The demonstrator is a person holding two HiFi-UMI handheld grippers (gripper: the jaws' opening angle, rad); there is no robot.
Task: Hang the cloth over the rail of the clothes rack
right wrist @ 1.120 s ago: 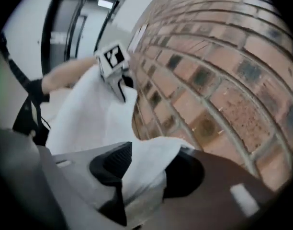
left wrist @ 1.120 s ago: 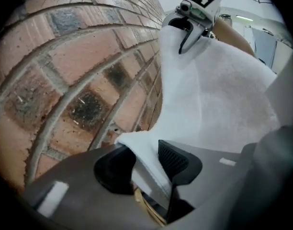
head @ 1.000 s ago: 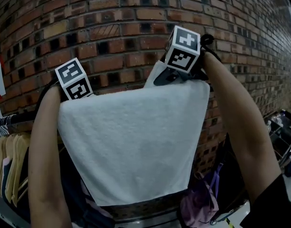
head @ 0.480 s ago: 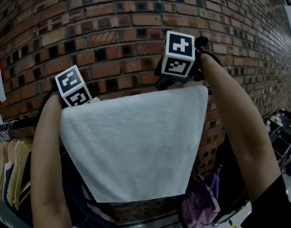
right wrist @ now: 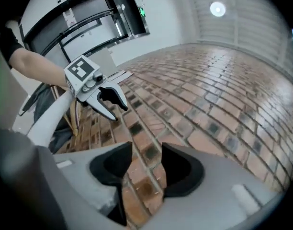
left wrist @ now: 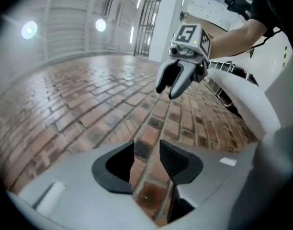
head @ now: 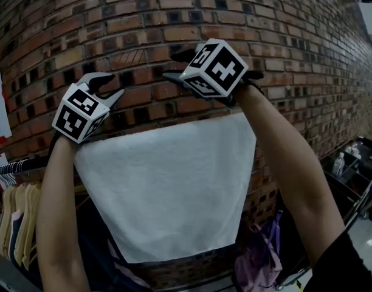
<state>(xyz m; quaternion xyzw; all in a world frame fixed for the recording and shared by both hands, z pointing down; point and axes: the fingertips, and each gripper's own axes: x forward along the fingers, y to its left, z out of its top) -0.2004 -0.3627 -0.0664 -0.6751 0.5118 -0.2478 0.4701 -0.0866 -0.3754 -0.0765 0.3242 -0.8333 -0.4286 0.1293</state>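
Note:
A white cloth (head: 168, 187) hangs flat in front of the brick wall, its top edge draped over the rack's rail (head: 19, 164), which shows only at the far left. Raised above the cloth's top left corner, my left gripper (head: 111, 85) has its jaws opening, with nothing between them. Above the top right corner my right gripper (head: 175, 66) is open and empty too. The left gripper view shows my own left gripper (left wrist: 147, 152) against bricks and the right gripper (left wrist: 171, 84) beyond. My right gripper (right wrist: 146, 164) looks at bricks, with the left gripper (right wrist: 113, 102) across from it.
A brick wall (head: 143, 35) stands close behind the rack. Hangers with clothes (head: 13, 218) crowd the rail at the left. A purple garment (head: 259, 260) hangs low on the right, and a shelf with a bottle (head: 339, 163) is at the far right.
Both grippers have let go of the cloth's top corners and risen, tilting up toward the wall. The cloth stays draped on the rail.

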